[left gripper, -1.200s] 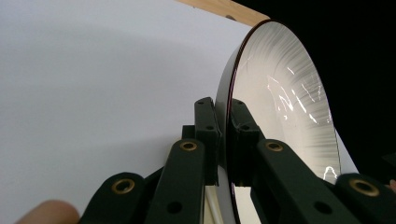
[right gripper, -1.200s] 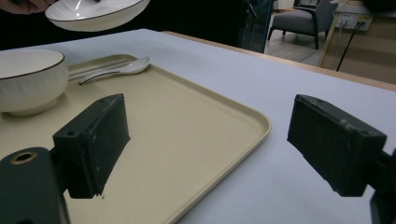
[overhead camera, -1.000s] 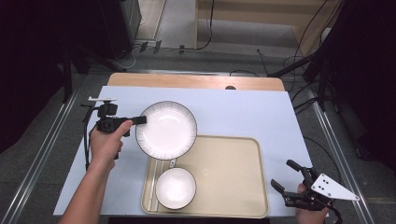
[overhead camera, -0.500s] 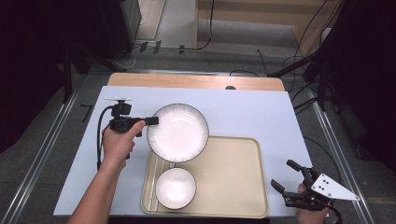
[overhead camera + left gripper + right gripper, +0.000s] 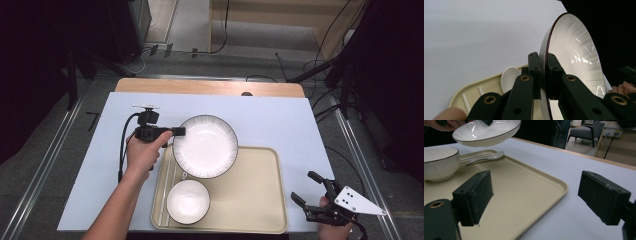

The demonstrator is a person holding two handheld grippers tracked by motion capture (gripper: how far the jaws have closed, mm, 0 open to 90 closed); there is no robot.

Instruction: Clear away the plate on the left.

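The left gripper (image 5: 176, 132) is clamping the rim of a white plate (image 5: 205, 146) with a dark edge, one jaw sitting on each face of the rim, as the left gripper view shows; the plate (image 5: 574, 62) is standing on edge in that view, running away from the jaws; in the right gripper view the plate (image 5: 487, 132) is hanging clear above the far end of a beige tray (image 5: 524, 195). The left hand (image 5: 145, 152) is gripping the gripper's body, beside the tray (image 5: 260, 200) and behind the plate's rim; beyond the left jaws, a white spoon (image 5: 509, 78) and pale chopsticks (image 5: 466, 102) are lying in the tray. The right gripper (image 5: 312, 192) is resting with its jaws spread wide, holding nothing; between and beyond those jaws the tray's near corner is showing, with a white bowl (image 5: 439, 162) sitting in the tray out past the left-hand jaw; the spoon (image 5: 486, 158) is lying just beyond the bowl, under the plate. All is lying on a pale blue table (image 5: 280, 120).
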